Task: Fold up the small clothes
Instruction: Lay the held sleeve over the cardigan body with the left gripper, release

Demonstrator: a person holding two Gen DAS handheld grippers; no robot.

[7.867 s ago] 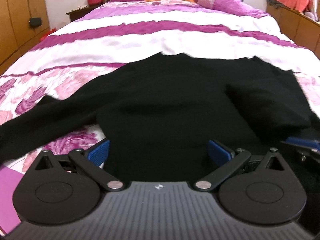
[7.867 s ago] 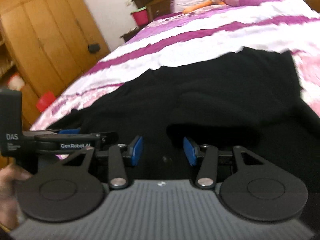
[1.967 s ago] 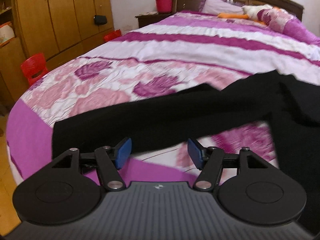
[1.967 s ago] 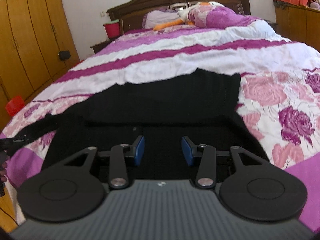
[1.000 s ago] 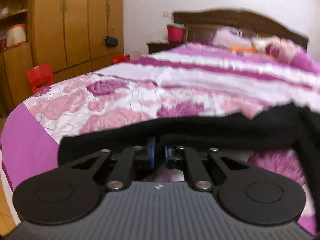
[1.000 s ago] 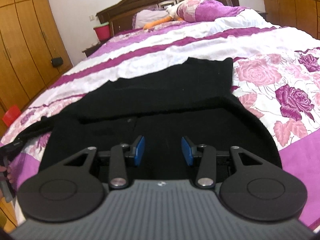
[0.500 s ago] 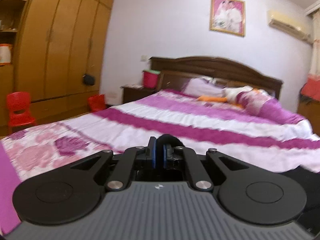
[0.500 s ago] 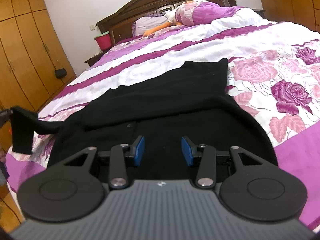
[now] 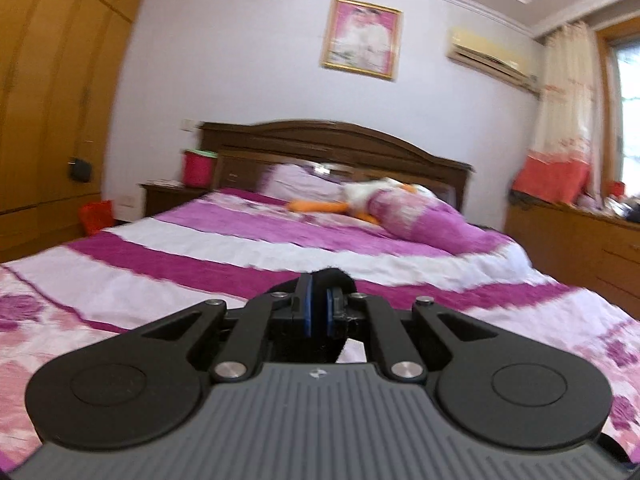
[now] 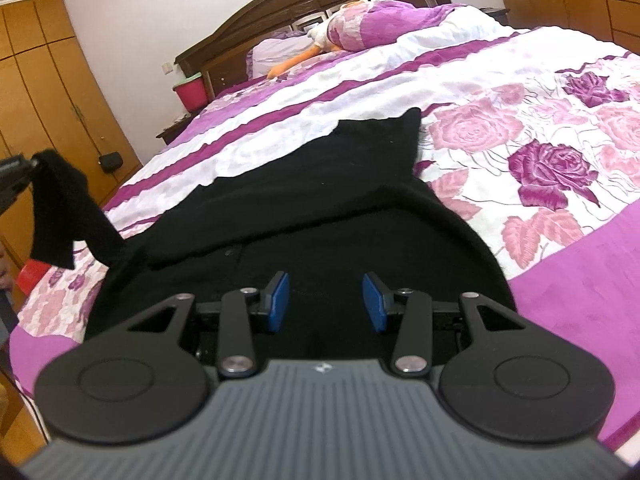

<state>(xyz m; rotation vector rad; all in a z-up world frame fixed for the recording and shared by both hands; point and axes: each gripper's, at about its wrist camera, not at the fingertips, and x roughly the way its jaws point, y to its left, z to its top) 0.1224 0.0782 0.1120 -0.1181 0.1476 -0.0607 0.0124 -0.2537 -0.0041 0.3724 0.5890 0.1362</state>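
Note:
A black sweater (image 10: 304, 208) lies spread on the bed, its right sleeve folded across the body. Its left sleeve (image 10: 60, 208) is lifted off the bed at the left edge of the right wrist view, hanging from my left gripper (image 10: 16, 172). In the left wrist view my left gripper (image 9: 318, 300) is shut on a fold of that black sleeve (image 9: 334, 276), which pokes up between the blue pads. My right gripper (image 10: 326, 300) hovers open low over the sweater's lower body, with nothing between its fingers.
The bed (image 10: 520, 92) carries a pink, purple and white floral cover. Pillows and an orange-and-white plush toy (image 9: 360, 202) lie by the dark headboard (image 9: 340, 144). Wooden wardrobes (image 10: 48, 92) stand at the left and a wooden dresser (image 9: 580, 240) at the right.
My left gripper, shut on the sleeve, has risen off the bed and tilted up, so its view now shows the wall and headboard. The sleeve hangs higher. My right gripper shifted slightly.

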